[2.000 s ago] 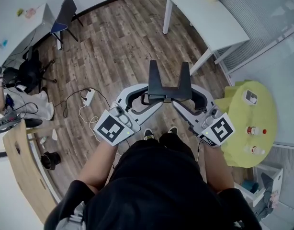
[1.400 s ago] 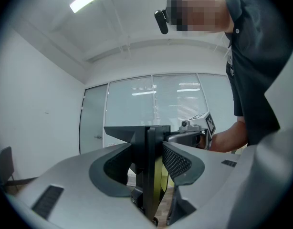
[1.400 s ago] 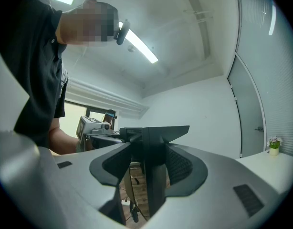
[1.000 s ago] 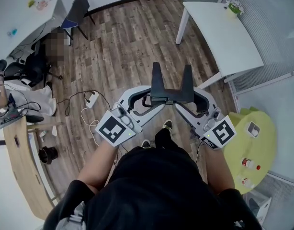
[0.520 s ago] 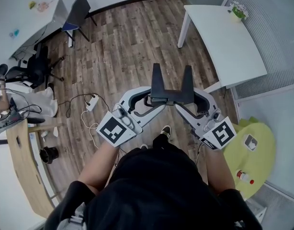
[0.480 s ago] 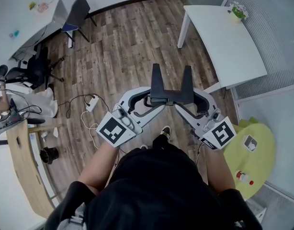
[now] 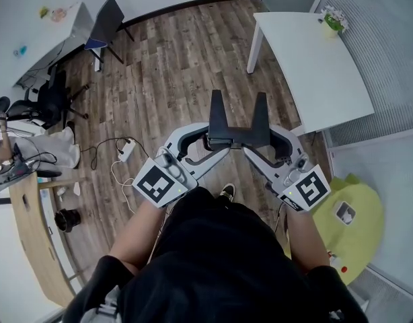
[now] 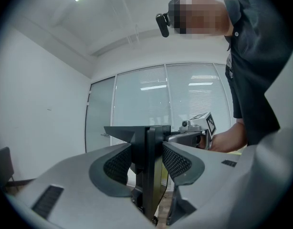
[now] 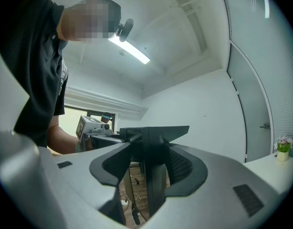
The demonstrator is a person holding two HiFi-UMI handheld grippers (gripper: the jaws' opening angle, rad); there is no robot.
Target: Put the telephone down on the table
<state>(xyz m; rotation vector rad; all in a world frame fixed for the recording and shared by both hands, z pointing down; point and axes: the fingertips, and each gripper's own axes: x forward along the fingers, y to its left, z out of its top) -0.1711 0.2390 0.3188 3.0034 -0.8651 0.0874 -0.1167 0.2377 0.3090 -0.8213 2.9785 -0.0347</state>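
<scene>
Both the left gripper (image 7: 212,142) and right gripper (image 7: 260,144) clamp the telephone (image 7: 237,128); a pot (image 9: 282,156) on the table (image 7: 314,66) holds flowers (image 9: 283,141).

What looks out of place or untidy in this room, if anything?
A white power strip and its cable lie loose on the floor left of the person, near a heap of cloth: a trip risk. Nothing looks spilled or broken. The telephone sits level between the left tool and right tool.
</scene>
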